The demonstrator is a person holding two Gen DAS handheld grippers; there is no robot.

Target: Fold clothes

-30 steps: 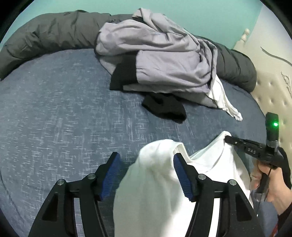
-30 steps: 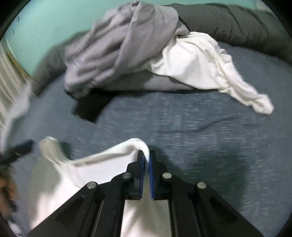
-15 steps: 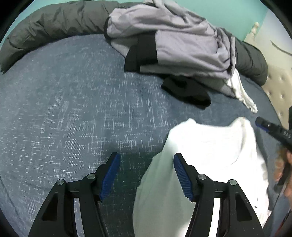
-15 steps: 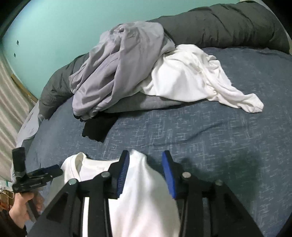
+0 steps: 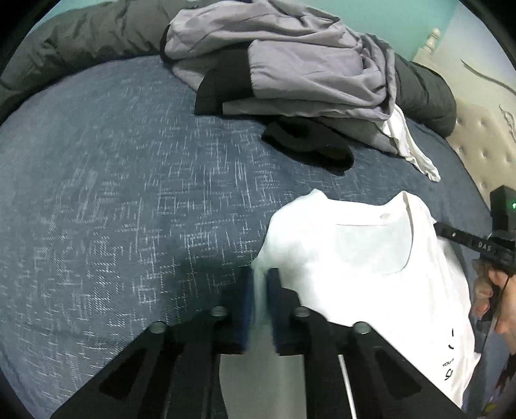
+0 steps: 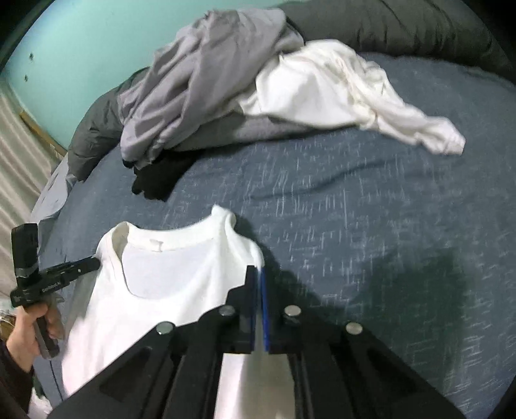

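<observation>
Fingers of the left gripper (image 5: 260, 309) are pinched together on the left shoulder edge of a white T-shirt (image 5: 371, 258), a thin blurred strip of white cloth caught between the blue pads. Fingers of the right gripper (image 6: 260, 309) are likewise closed tight at the shirt's opposite shoulder edge; cloth runs right up to the pads, though the pinch itself is hard to make out. The T-shirt lies mostly flat on a bed (image 5: 113, 193) covered in a dark blue, white-flecked cover, with its collar pointing away from the person and its body running back toward and beneath the two grippers. Its long axis therefore runs from far to near, and the two shoulders sit side by side, one at each gripper, so neither hand is nearer than the other. From this hold, the likely next move is to lift or draw both shoulders together to straighten or fold the shirt along that axis. Small dark lettering shows near the shirt's lower part in the left view. Farther up the bed, well apart from the shirt, sits a heap of unfolded clothes: a grey-lilac garment (image 5: 306, 64) on top, a crumpled white garment (image 6: 338, 90) trailing off one side, and black items (image 5: 306, 145) just in front. A dark grey duvet (image 6: 403, 29) is rolled along the far edge against a turquoise wall (image 6: 80, 48). A padded cream headboard (image 5: 483, 145) stands to one side.
</observation>
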